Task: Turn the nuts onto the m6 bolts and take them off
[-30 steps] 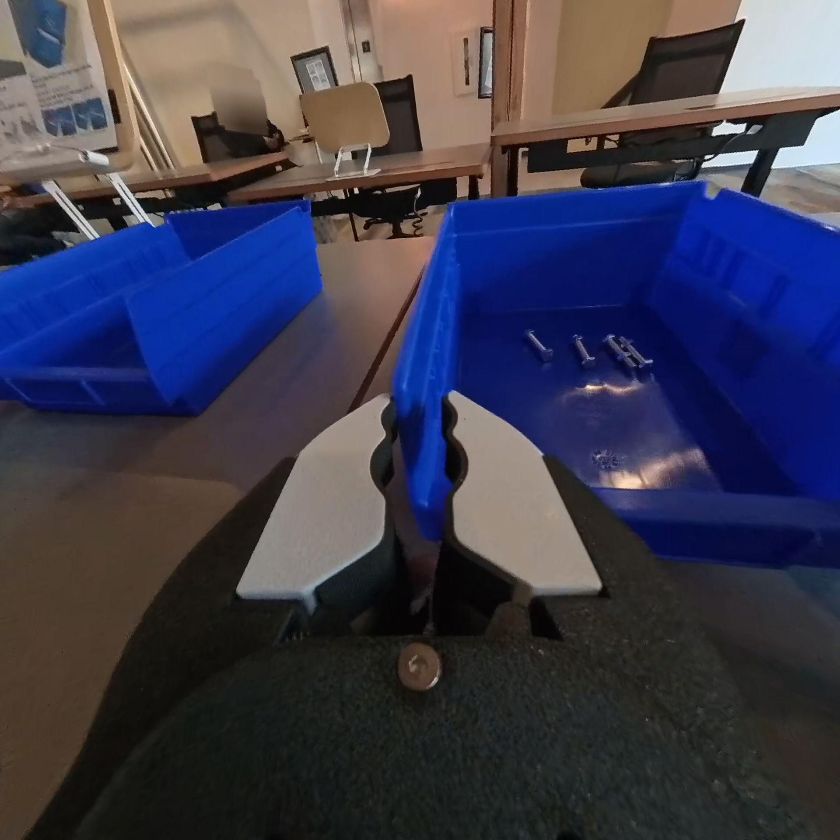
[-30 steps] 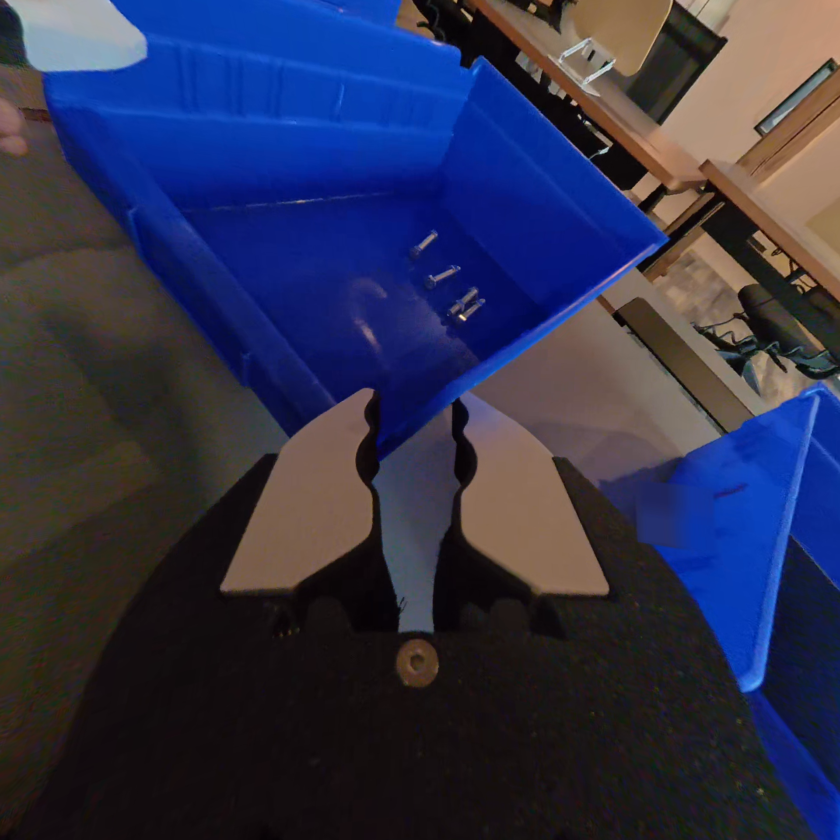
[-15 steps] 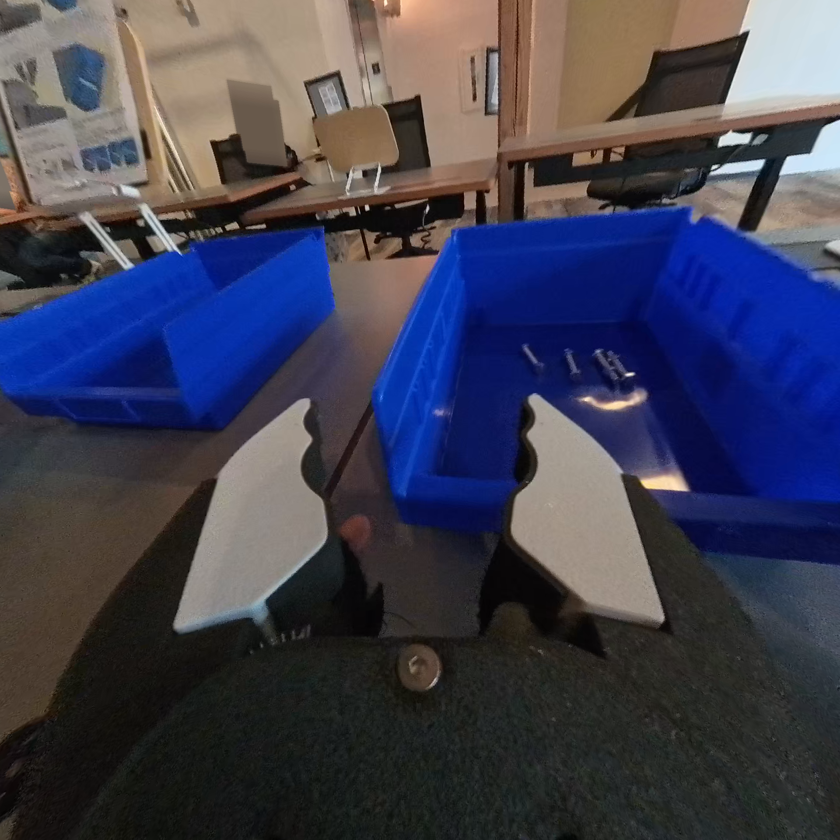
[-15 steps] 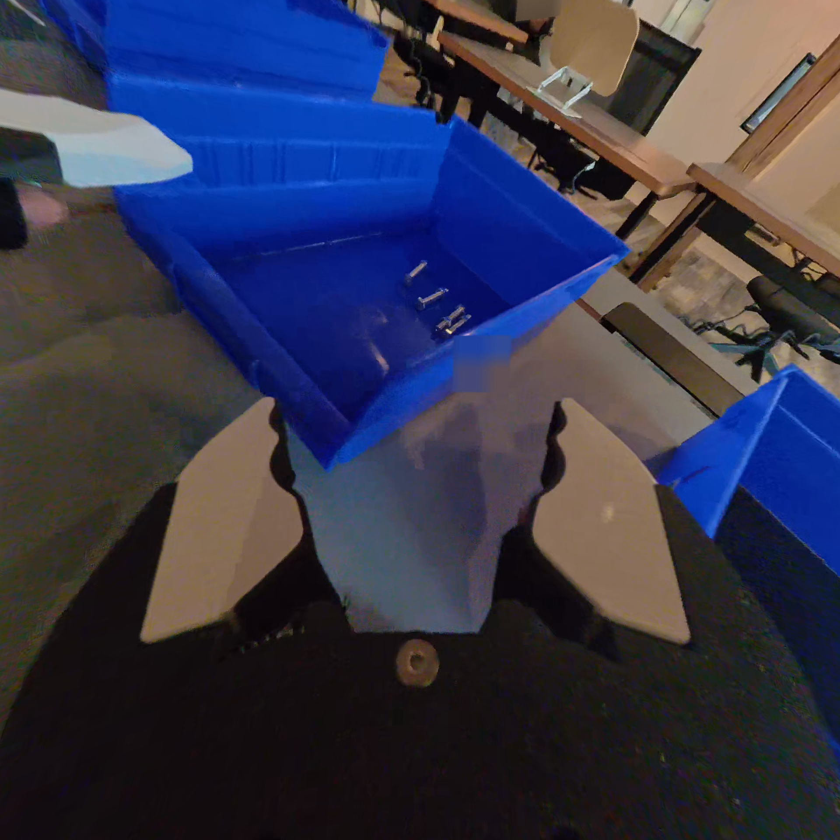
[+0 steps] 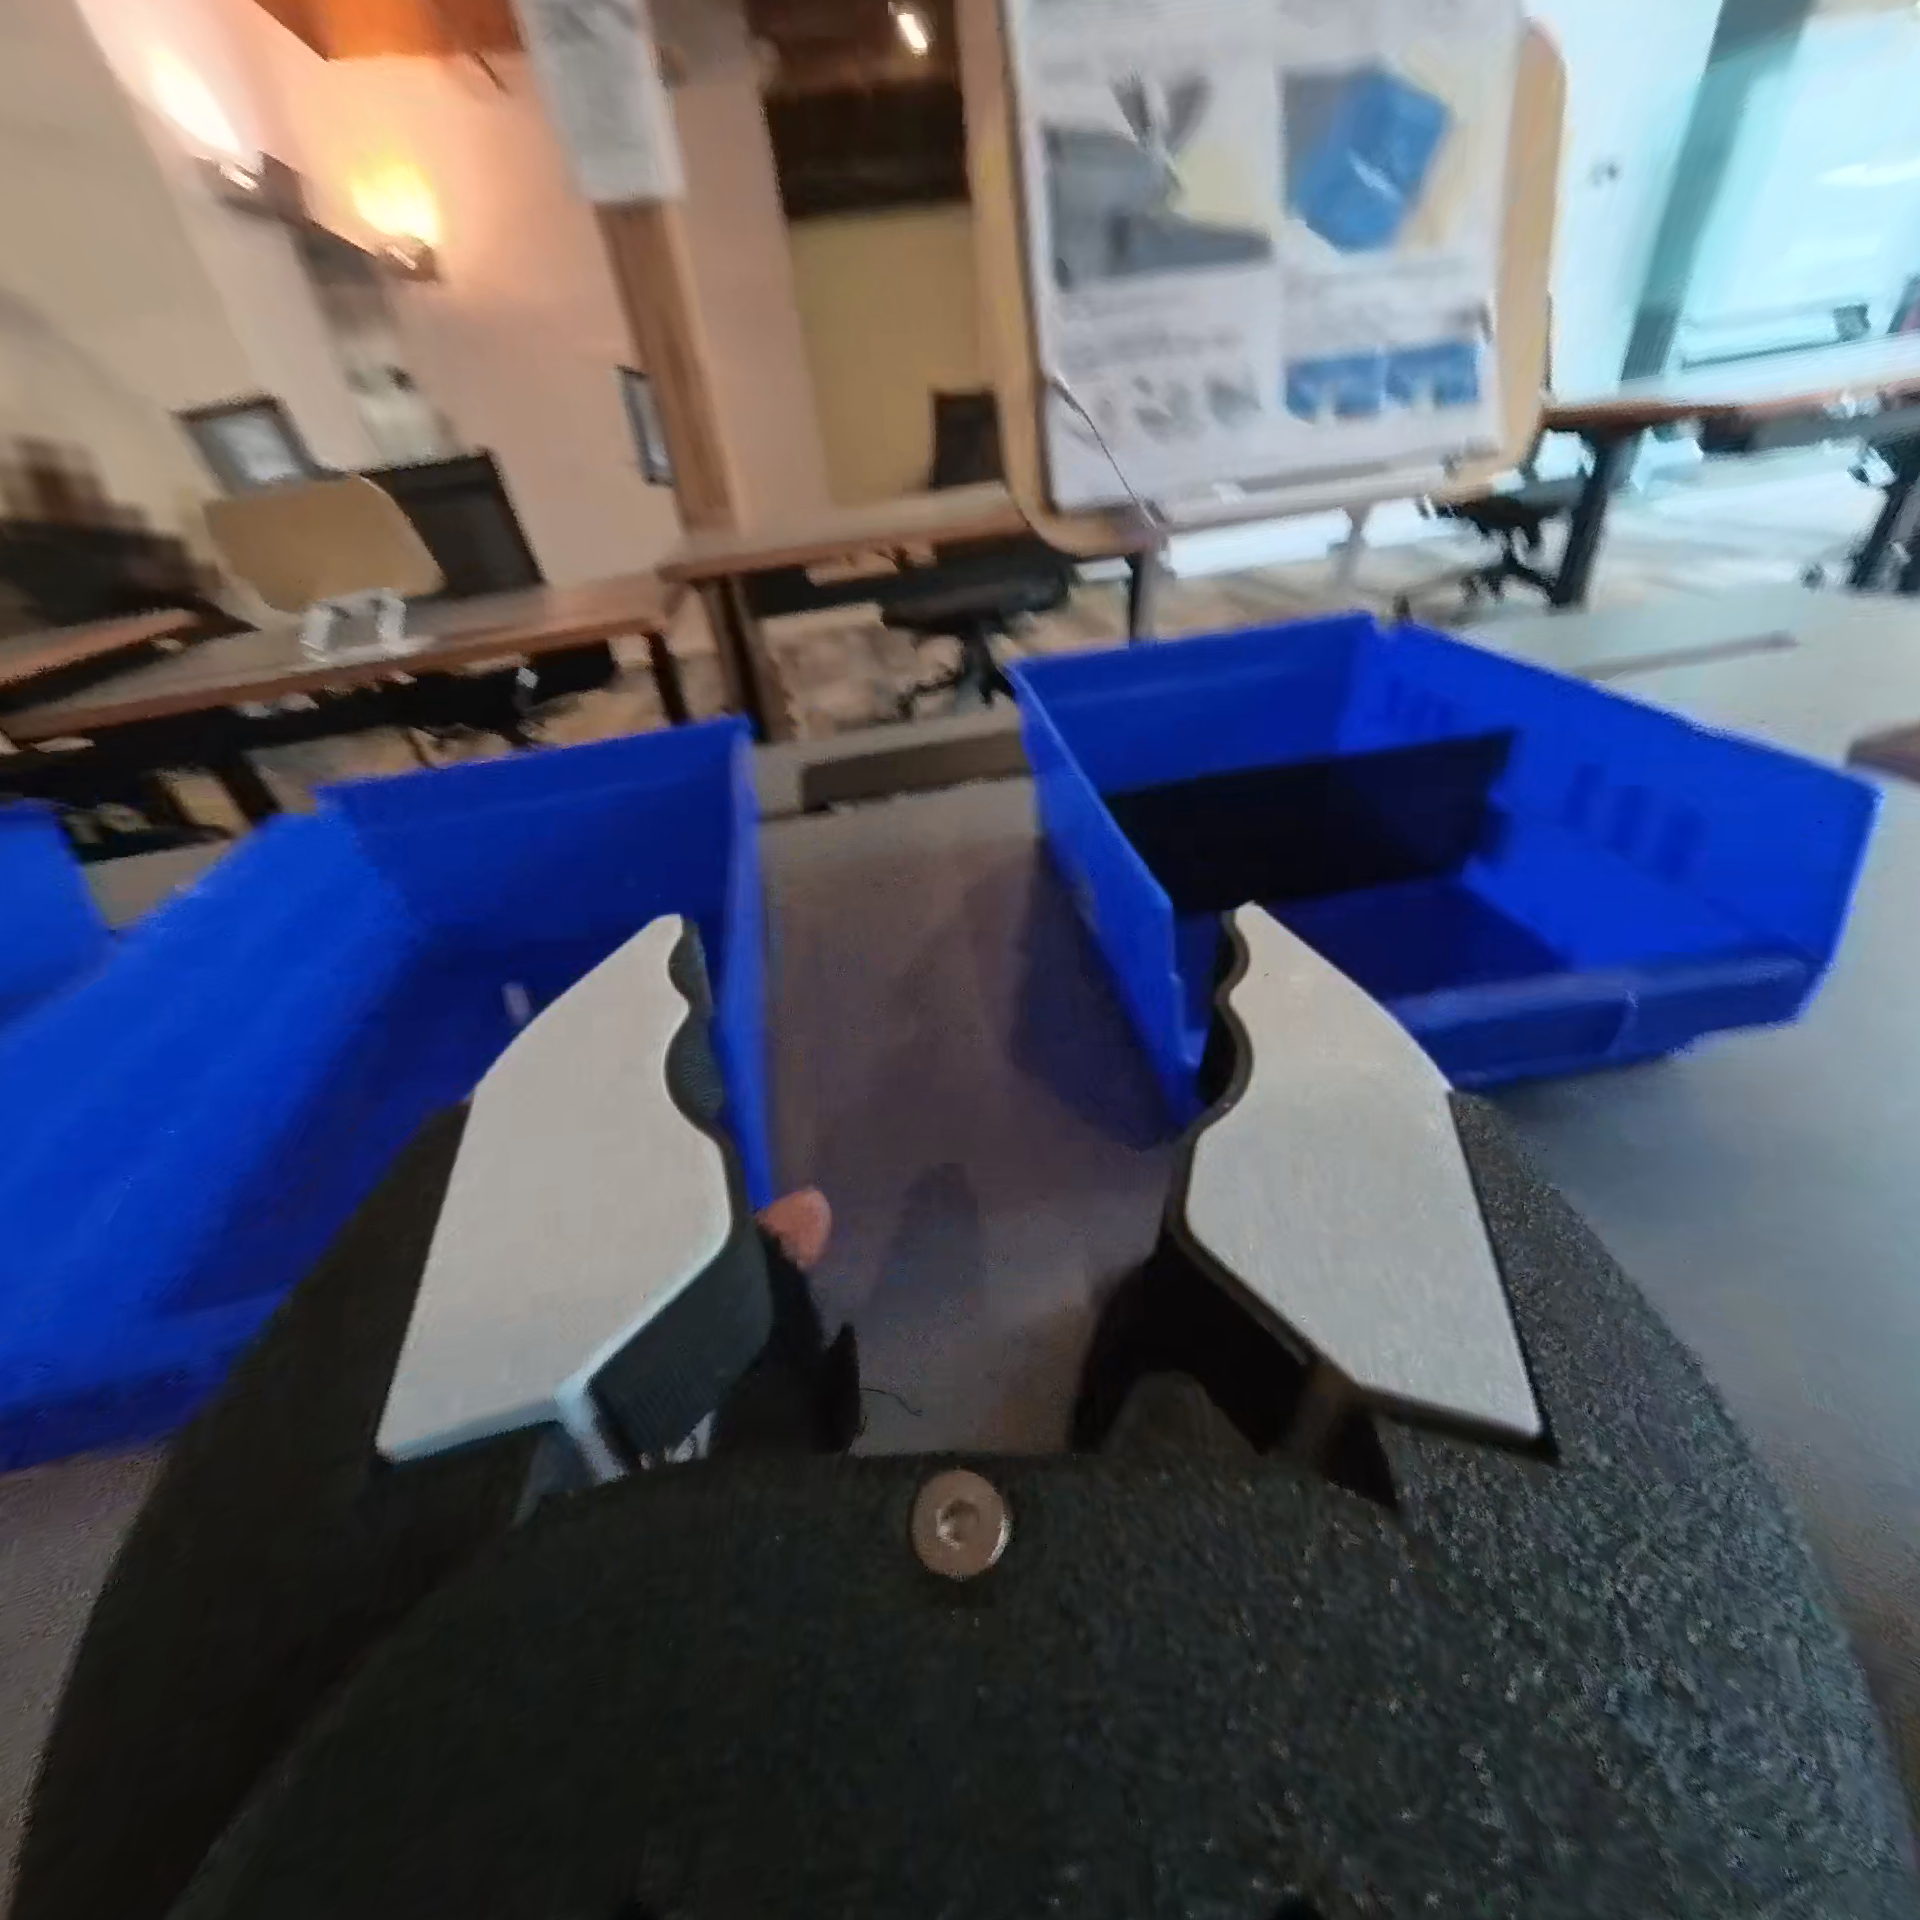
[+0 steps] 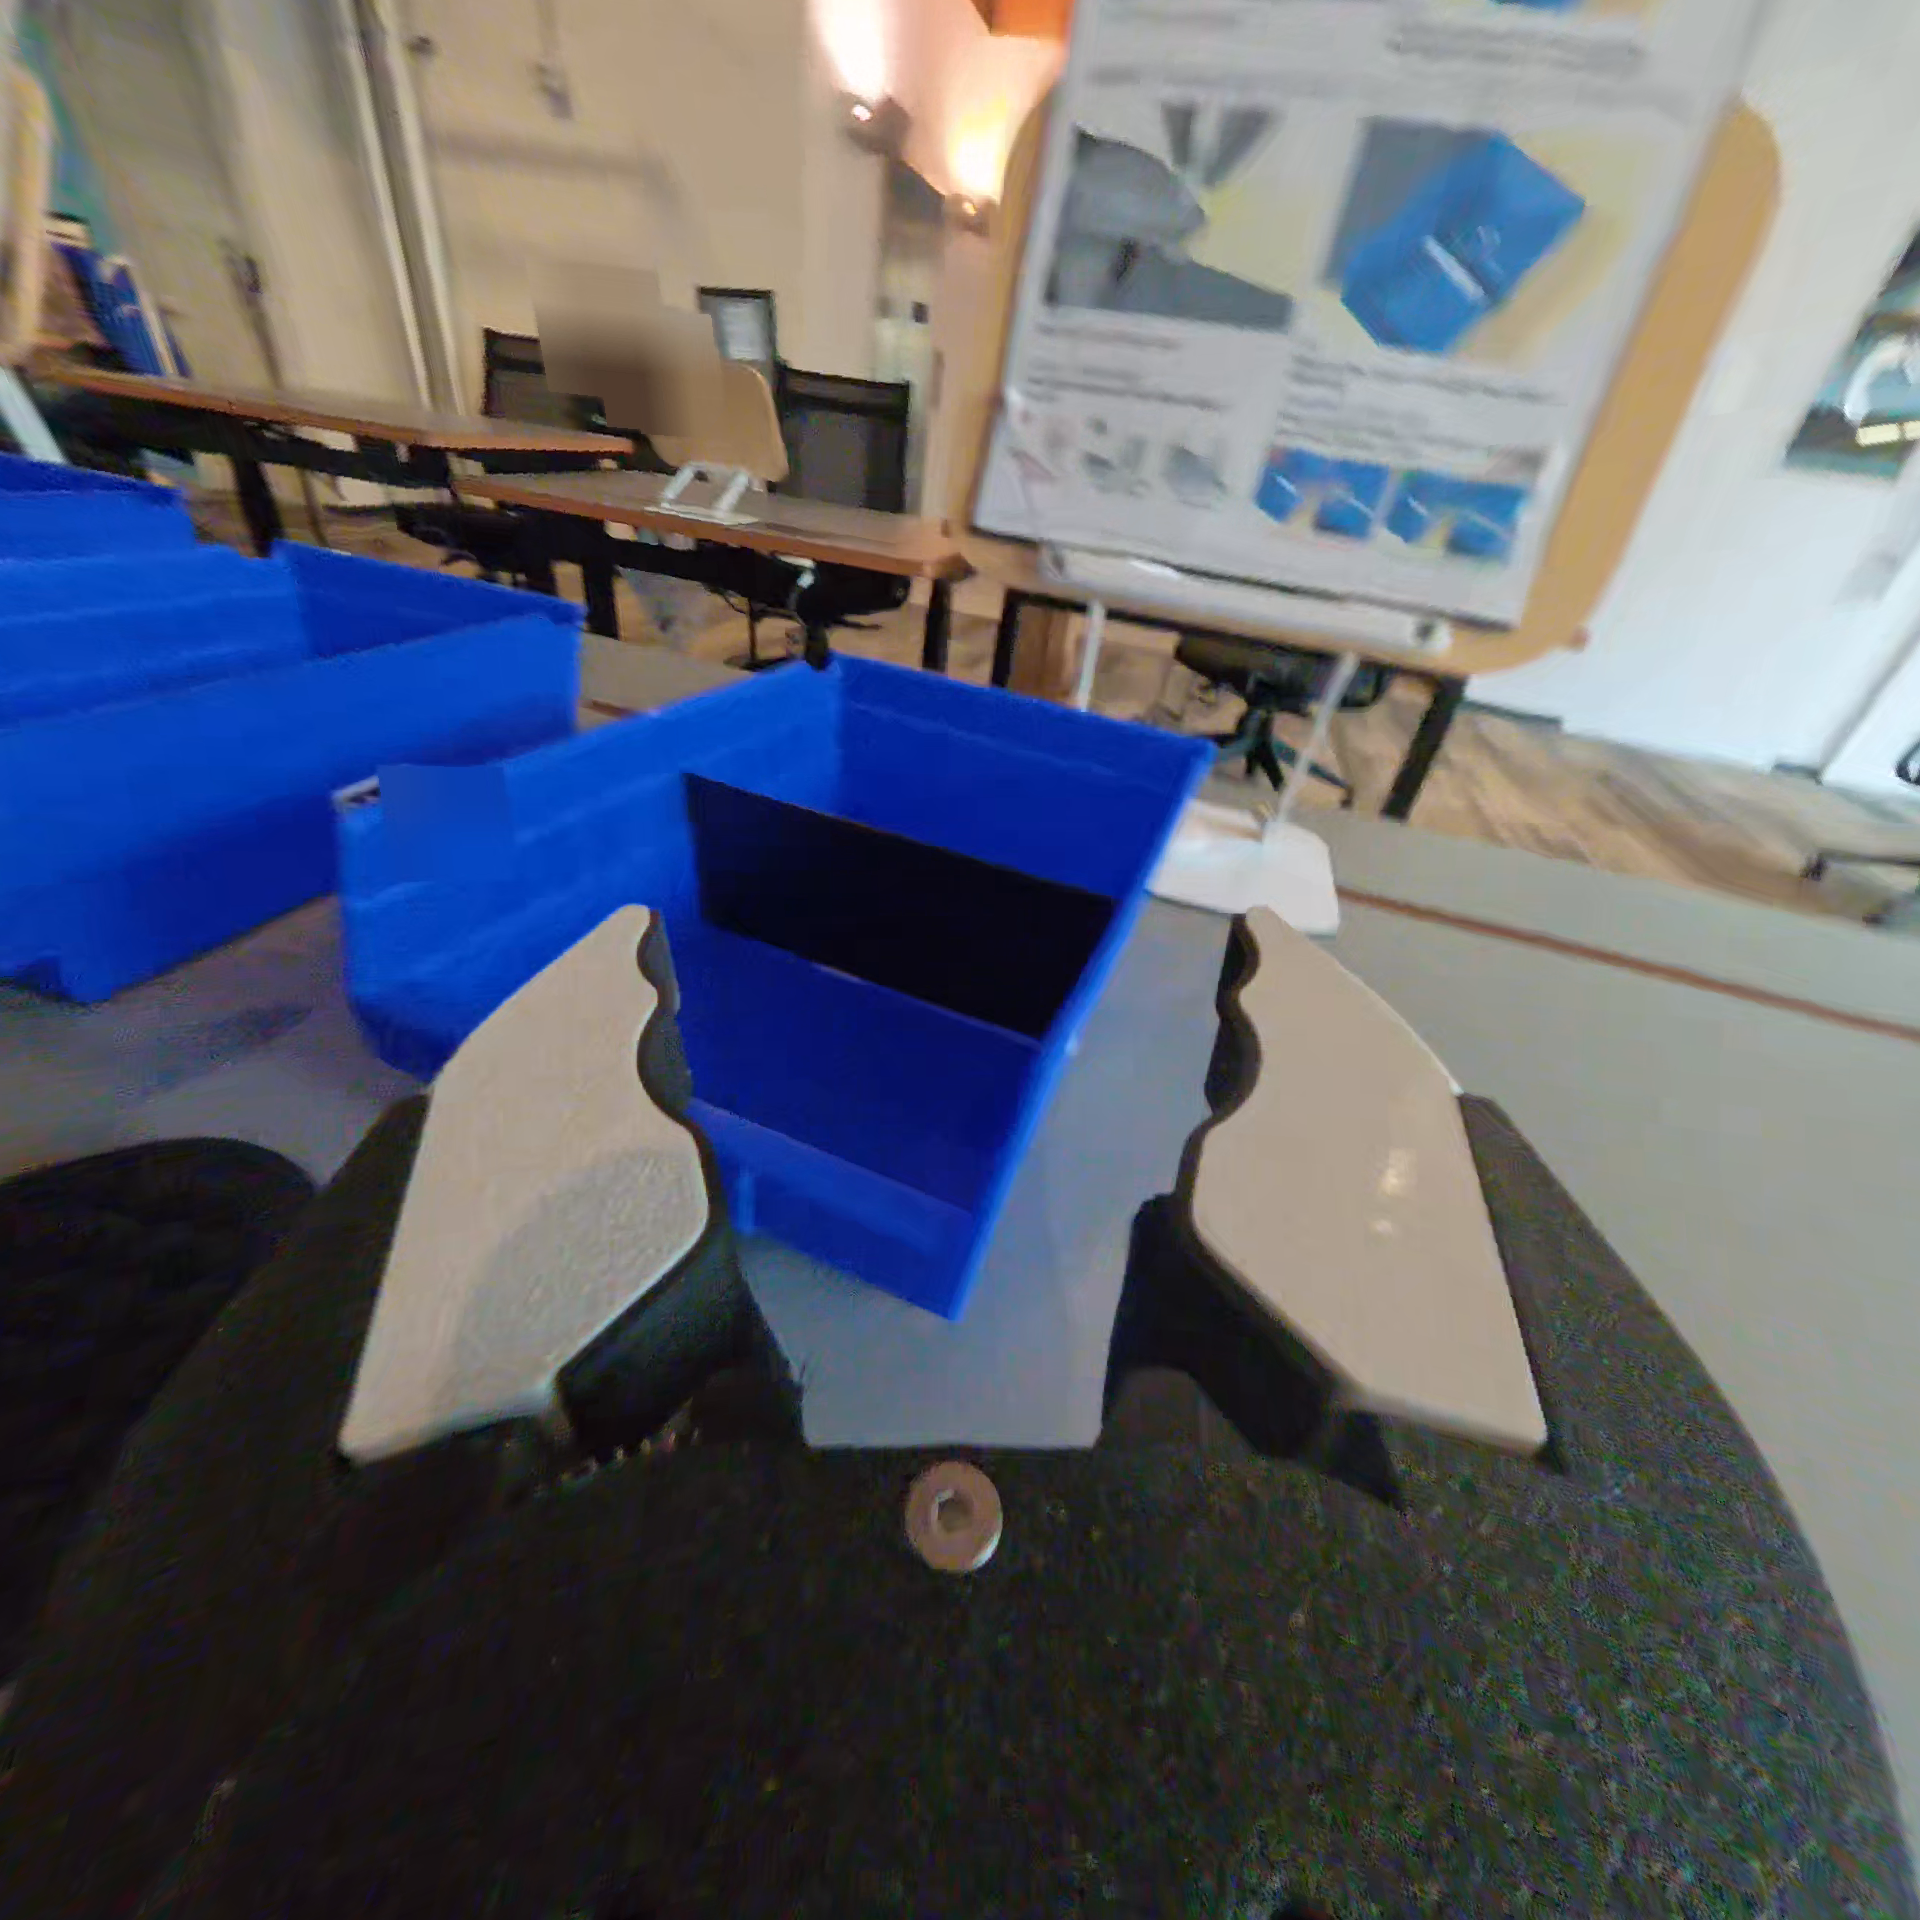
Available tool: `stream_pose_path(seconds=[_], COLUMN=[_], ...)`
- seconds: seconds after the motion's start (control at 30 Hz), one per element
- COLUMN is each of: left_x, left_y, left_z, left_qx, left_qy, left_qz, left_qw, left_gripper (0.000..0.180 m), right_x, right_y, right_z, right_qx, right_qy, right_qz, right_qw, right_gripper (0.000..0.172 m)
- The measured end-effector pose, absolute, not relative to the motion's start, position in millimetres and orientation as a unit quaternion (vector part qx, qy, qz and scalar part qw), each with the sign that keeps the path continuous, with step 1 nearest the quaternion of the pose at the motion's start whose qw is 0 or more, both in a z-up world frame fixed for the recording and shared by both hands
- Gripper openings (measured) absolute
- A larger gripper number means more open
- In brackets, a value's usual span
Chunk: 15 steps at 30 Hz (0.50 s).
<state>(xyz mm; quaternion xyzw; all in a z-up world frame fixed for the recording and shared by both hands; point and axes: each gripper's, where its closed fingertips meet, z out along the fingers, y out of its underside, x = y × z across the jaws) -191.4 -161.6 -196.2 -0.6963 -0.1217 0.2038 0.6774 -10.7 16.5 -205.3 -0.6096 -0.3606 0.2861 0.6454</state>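
Nuts and bolts are nowhere visible; both hand-held grippers, left point(image 5: 956, 925) and right point(image 6: 940, 920), gape empty toward the divided blue plastic bin point(image 6: 935, 790).

A poster board point(image 6: 1340, 301) on a stand is seen at the upper right of the right wrist view, with a white base point(image 6: 1257, 862) resting on the grey table point(image 6: 1610, 1091). Long wooden desks point(image 6: 707, 520) and black chairs point(image 6: 842, 436) are shown across the middle left. In the left wrist view, a lit wall lamp point(image 5: 384, 208) is placed at the upper left, and a framed picture point(image 5: 244, 447) is hung below it.
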Motion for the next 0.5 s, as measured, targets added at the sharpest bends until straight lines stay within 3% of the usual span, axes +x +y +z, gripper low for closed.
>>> stream_pose_path(seconds=[0.17,0.23,0.37,0.5], left_x=[-170,-171,-180,-187], left_y=[-91,-74,-55,-49], left_z=[-250,-261,-253,-252], left_qx=[-0.775,-0.794,-0.780,-0.774], left_qy=[-0.092,-0.089,-0.072,-0.060], left_qz=[0.104,0.084,0.095,0.118], left_qw=[0.617,0.596,0.615,0.619], left_gripper=[0.092,0.091,0.067,0.082], right_x=[5,2,-9,-16], right_y=[53,60,67,71], right_z=[-243,-254,-268,-276], right_qx=[-0.653,-0.663,-0.676,-0.688], right_qy=[-0.360,-0.380,-0.414,-0.433], right_qz=[0.254,0.239,0.232,0.224], right_qw=[0.616,0.599,0.563,0.538], right_gripper=[0.098,0.085,0.070,0.072])
